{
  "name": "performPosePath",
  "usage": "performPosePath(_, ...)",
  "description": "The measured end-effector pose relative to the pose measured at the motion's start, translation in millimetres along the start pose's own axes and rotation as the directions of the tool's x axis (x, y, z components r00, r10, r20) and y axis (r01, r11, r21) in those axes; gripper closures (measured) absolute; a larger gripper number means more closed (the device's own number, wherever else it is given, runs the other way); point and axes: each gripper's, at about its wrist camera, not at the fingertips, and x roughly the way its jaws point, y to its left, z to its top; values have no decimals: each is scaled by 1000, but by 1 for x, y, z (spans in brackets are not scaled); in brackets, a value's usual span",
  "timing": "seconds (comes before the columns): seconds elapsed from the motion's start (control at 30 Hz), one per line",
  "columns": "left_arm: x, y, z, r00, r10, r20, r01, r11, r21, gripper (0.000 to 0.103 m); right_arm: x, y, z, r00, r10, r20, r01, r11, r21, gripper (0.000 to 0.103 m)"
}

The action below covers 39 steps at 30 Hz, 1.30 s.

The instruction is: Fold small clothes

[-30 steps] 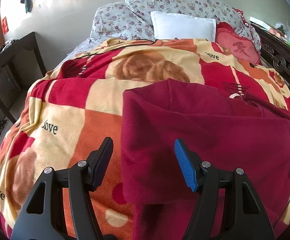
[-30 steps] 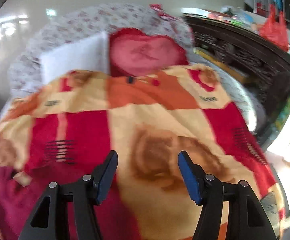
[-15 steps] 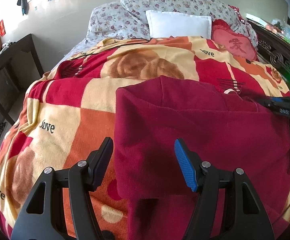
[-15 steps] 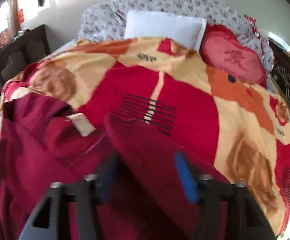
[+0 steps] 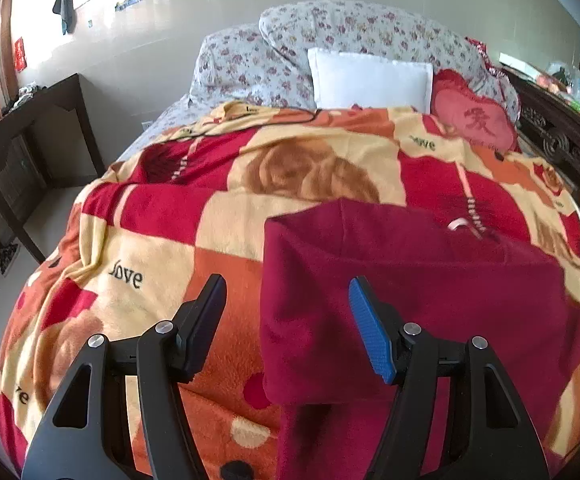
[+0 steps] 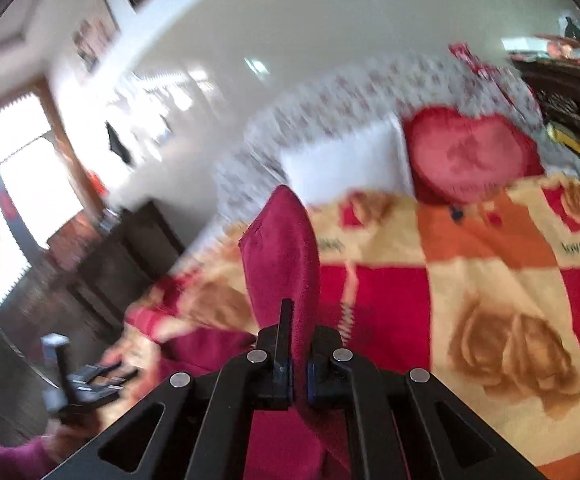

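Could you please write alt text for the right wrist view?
The right gripper is shut on a lifted fold of the maroon garment, above a red, orange and cream blanket. Behind, blurred, lie a white pillow and a red heart cushion.

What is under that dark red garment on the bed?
The dark red garment lies on a patterned fleece blanket of red, orange and cream squares. The blanket shows all around it; what lies beneath the blanket is covered and cannot be seen.
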Motion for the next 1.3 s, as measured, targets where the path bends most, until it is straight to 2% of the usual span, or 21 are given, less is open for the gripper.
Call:
performPosePath(0.07,-10,-1,4,1000,-6,12,6,1000,0,39,-23,17,9,995,85,47,-84,996,-13,100)
performPosePath(0.13,-20,-3,7,1000,-11,28,11,1000,5,39,-38,34,15,981,181,67,-179,983,-24,100)
performPosePath(0.23,-35,-1,12,998,-23,51,22,1000,11,39,-38,62,19,944,327,40,-324,944,-57,100)
performPosePath(0.33,-49,9,15,997,-33,65,34,999,-13,39,-15,95,20,906,421,-42,-423,900,-100,100)
performPosePath(0.5,-65,34,16,995,-7,99,12,999,-51,39,70,137,8,856,467,-222,-499,858,-117,100)
performPosePath(0.6,-65,53,14,995,13,98,-6,997,-79,39,139,157,-14,804,473,-360,-534,841,-87,100)
performPosePath(0.7,-56,65,11,996,33,82,-26,995,-92,39,217,178,-51,747,435,-503,-535,842,-67,100)
performPosePath(0.83,-38,77,7,998,32,52,-26,993,-111,39,277,188,-99,682,369,-631,-528,846,-77,100)
performPosePath(0.87,-34,78,7,999,29,46,-23,993,-113,39,291,186,-108,681,334,-652,-510,855,-94,99)
performPosePath(0.97,-22,80,6,999,10,32,-6,993,-119,39,317,170,-122,755,199,-624,-380,909,-170,97)
performPosePath(1.0,-17,80,6,999,-2,34,6,993,-120,39,320,158,-119,794,138,-592,-299,937,-183,90)
performPosePath(1.03,-13,79,6,999,-13,33,17,993,-120,39,320,150,-116,815,102,-571,-249,951,-186,78)
performPosePath(1.07,-5,77,6,999,-34,21,36,992,-118,39,315,142,-112,834,73,-546,-205,961,-184,74)
performPosePath(1.1,1,75,7,999,-51,7,51,992,-116,39,305,132,-108,856,63,-514,-175,969,-173,70)
performPosePath(1.17,14,71,8,997,-73,-17,70,990,-119,39,283,124,-100,875,82,-477,-174,973,-152,68)
performPosePath(1.23,23,65,10,996,-90,-9,88,990,-111,39,247,111,-97,903,76,-423,-153,977,-151,61)
performPosePath(1.3,33,57,13,993,-115,-17,113,988,-103,39,218,99,-98,921,66,-383,-131,980,-148,57)
